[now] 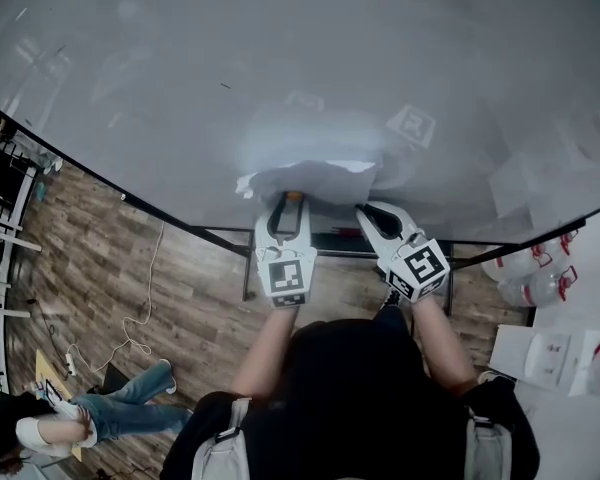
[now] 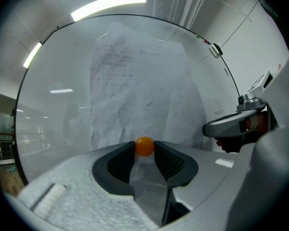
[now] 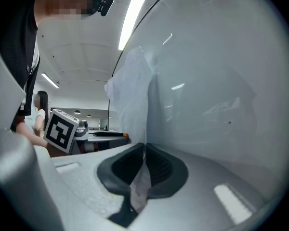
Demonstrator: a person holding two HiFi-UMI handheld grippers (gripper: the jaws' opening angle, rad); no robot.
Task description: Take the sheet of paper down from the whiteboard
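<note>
A crumpled white sheet of paper [image 1: 310, 180] hangs on the whiteboard [image 1: 280, 68]. In the left gripper view the paper [image 2: 139, 90] fills the board's middle, with a small orange magnet [image 2: 144, 146] on its lower part. My left gripper [image 2: 144, 151] has its jaw tips against both sides of that magnet. In the head view this left gripper [image 1: 295, 201] points at the sheet's bottom edge. My right gripper [image 3: 143, 150] is shut on the paper's [image 3: 132, 90] lower side edge, seen edge-on. From above, the right gripper [image 1: 365, 209] sits just right of the left one.
The whiteboard's frame and tray [image 1: 330, 240] run below the grippers. A person's legs in jeans [image 1: 100, 413] lie on the wooden floor at lower left, beside a cable [image 1: 130, 328]. Water bottles [image 1: 535, 273] and white boxes [image 1: 550, 356] stand at the right.
</note>
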